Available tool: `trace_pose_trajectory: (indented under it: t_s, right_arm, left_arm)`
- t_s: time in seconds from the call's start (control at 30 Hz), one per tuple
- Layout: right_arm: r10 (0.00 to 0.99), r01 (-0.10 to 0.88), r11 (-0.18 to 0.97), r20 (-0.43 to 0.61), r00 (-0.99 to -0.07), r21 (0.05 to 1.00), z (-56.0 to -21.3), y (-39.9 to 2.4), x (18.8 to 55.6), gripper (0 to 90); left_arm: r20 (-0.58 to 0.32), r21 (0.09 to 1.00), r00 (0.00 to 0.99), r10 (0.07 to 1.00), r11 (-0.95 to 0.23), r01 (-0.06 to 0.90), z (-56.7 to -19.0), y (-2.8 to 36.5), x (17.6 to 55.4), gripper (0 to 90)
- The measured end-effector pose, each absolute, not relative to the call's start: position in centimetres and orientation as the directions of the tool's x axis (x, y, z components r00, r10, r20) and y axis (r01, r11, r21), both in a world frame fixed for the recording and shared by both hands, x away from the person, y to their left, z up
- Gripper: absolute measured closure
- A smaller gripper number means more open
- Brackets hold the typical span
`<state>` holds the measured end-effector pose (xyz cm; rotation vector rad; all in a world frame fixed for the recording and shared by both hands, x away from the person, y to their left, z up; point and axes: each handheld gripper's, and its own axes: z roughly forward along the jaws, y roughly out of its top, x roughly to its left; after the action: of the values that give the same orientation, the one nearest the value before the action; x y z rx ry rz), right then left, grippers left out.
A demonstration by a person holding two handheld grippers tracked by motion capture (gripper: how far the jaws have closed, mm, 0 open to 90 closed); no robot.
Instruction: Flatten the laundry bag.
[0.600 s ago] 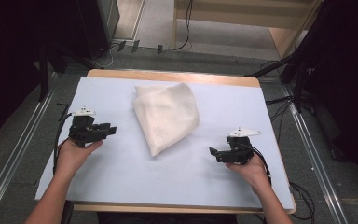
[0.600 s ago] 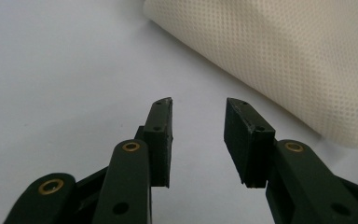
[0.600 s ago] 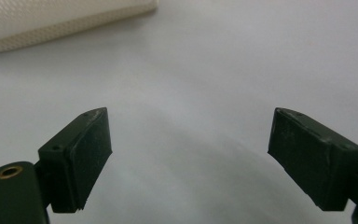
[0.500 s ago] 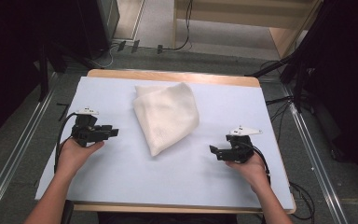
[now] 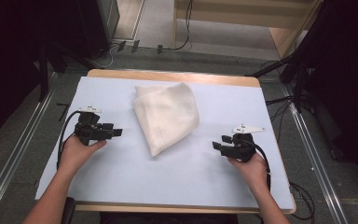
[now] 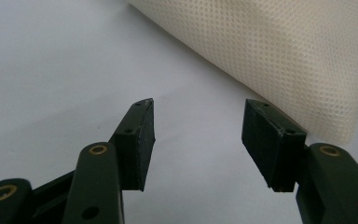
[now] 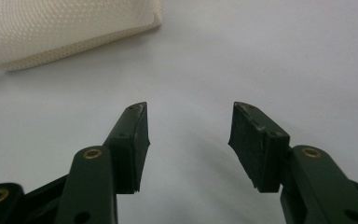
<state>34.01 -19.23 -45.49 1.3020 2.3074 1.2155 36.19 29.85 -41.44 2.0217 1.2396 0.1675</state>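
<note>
Grey floor with metal rails and trailing cables surrounds the desk [image 5: 121,186], whose wooden top is covered by a pale blue-white sheet. Near the middle of that sheet, toward the far edge, lies a folded cream cloth [image 5: 165,114] with a fine waffle weave; it is wide at its far end and narrows to a point toward the person.

On either side of the cloth the person's hands rest on the desk, each holding black tongs. The left tongs [image 5: 116,133] sit just beside the cloth's left edge, tips aimed at it; in the left gripper view the cloth [image 6: 279,56] lies close ahead of the jaws, which stand wide apart with nothing between them. The right tongs [image 5: 216,145] lie farther from the cloth, near its pointed end, and they too gape wide and hold nothing, with the cloth [image 7: 65,28] well ahead at the upper left.
</note>
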Motion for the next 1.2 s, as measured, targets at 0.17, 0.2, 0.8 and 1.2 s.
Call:
trace_pose_trajectory:
  t_s: [0.17, 0.2, 0.8, 1.2]
  right_arm:
    - [0.789, 0.597, 0.273, 0.179, -0.588, 0.755, -45.5, -19.1, 33.9, 48.4]
    - [0.790, 0.597, 0.272, 0.180, -0.587, 0.755, -45.5, -19.0, 33.8, 48.5]
    - [0.777, 0.634, 0.237, 0.248, -0.578, 0.736, -44.8, -18.7, 34.0, 58.8]
    - [0.775, 0.632, 0.238, 0.248, -0.582, 0.737, -44.6, -18.2, 34.5, 61.0]
  left_arm:
    - [-0.259, 0.648, 0.526, 0.810, -0.258, 0.717, -41.5, 29.8, 36.3, 43.6]
    - [-0.257, 0.649, 0.528, 0.809, -0.260, 0.715, -41.5, 29.8, 36.2, 43.6]
    - [-0.265, 0.654, 0.507, 0.820, -0.233, 0.719, -41.2, 30.6, 36.1, 43.2]
    - [-0.256, 0.656, 0.502, 0.826, -0.233, 0.718, -41.2, 31.1, 35.5, 42.8]
